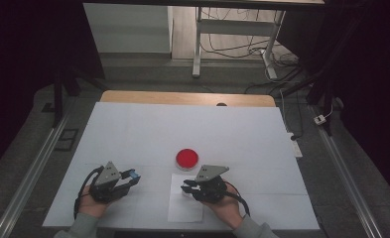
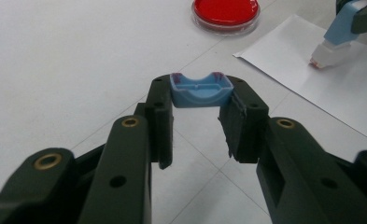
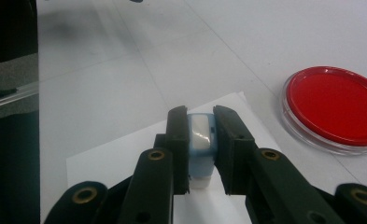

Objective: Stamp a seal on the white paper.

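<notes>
A small blue cap (image 2: 201,90) with reddish smears on its rim sits between the jaws of my left gripper (image 2: 201,112), which is shut on it just above the white table; the cap (image 1: 134,174) is also at the left gripper's (image 1: 131,177) tip. My right gripper (image 3: 201,128) is shut on a blue and white stamp-like piece (image 3: 201,144). Its pale, red-tinged end (image 2: 320,59) points down at a white paper sheet (image 2: 321,98); whether it touches I cannot tell. A round red dish (image 1: 187,158) lies beyond the right gripper (image 1: 186,187).
The white table cover (image 1: 182,124) stretches far ahead, with a wooden strip (image 1: 182,97) at its back edge. The paper sheet (image 1: 185,208) lies near the front edge. The red dish (image 3: 333,107) has a clear rim. Table legs and cables lie on the floor behind.
</notes>
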The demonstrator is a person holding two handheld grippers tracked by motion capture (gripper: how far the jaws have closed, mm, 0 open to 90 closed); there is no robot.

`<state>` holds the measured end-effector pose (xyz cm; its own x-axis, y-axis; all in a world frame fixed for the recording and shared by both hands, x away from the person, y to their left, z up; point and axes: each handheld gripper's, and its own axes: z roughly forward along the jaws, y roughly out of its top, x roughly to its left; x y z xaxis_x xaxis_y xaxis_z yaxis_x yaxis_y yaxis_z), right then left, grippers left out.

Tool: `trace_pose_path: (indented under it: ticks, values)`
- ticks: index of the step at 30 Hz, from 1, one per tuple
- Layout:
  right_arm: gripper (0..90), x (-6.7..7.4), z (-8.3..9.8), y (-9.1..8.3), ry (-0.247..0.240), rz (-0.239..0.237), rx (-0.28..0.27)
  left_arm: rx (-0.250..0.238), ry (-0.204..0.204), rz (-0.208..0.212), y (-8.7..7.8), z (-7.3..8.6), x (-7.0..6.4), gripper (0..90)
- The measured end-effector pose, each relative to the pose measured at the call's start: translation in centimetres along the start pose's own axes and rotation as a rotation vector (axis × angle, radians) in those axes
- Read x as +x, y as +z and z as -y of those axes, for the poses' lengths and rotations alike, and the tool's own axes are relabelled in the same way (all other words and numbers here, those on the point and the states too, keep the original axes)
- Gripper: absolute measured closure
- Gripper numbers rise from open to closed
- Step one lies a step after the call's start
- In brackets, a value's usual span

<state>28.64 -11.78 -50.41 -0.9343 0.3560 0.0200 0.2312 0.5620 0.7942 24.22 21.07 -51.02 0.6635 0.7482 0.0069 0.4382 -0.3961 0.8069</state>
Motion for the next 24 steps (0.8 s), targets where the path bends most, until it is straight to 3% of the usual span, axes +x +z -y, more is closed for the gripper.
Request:
trace_pose_path:
  ticks: [24]
  values:
    - [75.6, 0.0, 0.32, 0.4, -0.002, 0.001, 0.024, 0.0, 0.0, -0.001, 0.04, 0.01, -0.04, 65.4]
